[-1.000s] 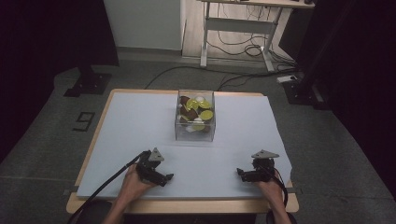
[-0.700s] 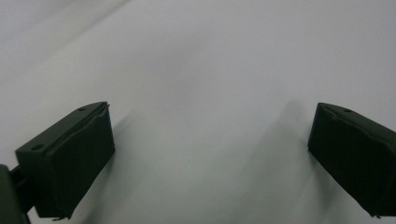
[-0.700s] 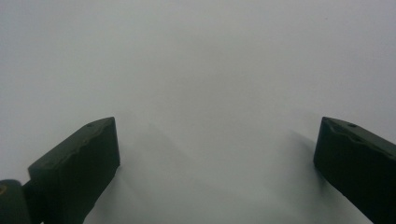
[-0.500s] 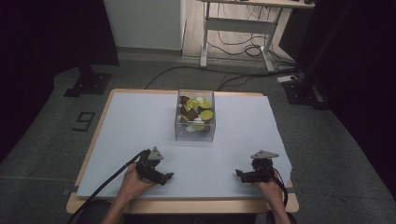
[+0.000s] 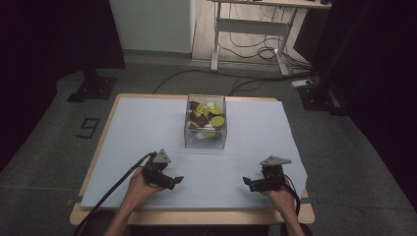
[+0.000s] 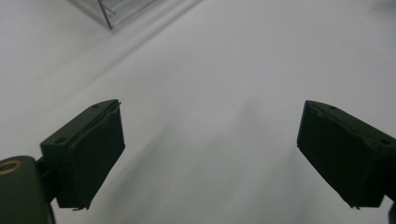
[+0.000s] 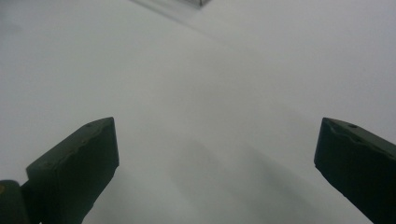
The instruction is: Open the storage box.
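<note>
A clear plastic box [image 5: 205, 123] stands at the middle of the table, holding several brown, yellow-green and white pieces. My left gripper [image 5: 172, 180] rests low over the white sheet at the front left, held by a hand, its jaws wide apart with nothing between them. The box's near corner [image 6: 108, 10] shows at the top of the left gripper view. My right gripper [image 5: 249, 183] sits at the front right, pointing left, also open and empty. Its own view has bare white sheet between the two black fingers [image 7: 74, 168].
The white sheet [image 5: 147, 118] covers the wooden table [image 5: 196, 214], whose front edge runs just below both hands. A black cable [image 5: 110, 194] trails from the left gripper off the front left. A desk frame [image 5: 251, 29] and floor cables lie beyond the table.
</note>
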Tool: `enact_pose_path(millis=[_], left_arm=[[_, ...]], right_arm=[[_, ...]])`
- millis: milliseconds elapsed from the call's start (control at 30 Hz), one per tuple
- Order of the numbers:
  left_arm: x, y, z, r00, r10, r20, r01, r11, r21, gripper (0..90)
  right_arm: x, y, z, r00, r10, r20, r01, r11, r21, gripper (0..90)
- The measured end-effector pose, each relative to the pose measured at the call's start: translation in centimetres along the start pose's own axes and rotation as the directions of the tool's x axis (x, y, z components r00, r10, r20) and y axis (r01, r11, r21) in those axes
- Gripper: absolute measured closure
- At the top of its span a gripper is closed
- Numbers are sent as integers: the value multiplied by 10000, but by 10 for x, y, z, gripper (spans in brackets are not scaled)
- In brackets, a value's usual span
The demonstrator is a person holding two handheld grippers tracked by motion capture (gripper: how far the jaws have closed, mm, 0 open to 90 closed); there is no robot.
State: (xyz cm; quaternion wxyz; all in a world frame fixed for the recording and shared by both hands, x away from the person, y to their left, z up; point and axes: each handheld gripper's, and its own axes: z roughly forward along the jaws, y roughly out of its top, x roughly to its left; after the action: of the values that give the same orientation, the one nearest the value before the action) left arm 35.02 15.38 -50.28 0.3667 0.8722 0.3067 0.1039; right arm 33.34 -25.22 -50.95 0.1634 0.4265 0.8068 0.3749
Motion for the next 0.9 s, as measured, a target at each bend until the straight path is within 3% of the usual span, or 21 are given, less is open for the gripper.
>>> enact_pose_path(millis=[267,900], left_arm=[[0,15,-4,9999,141,98,-138,9996,-259,112],[12,48,-1,9993,133,346,-106,9969,-778,159]], right_arm=[[9,13,-1,9986,-97,-514,80,9994,-322,0],[23,48,8,9939,-274,-1070,206,9977,-639,11]])
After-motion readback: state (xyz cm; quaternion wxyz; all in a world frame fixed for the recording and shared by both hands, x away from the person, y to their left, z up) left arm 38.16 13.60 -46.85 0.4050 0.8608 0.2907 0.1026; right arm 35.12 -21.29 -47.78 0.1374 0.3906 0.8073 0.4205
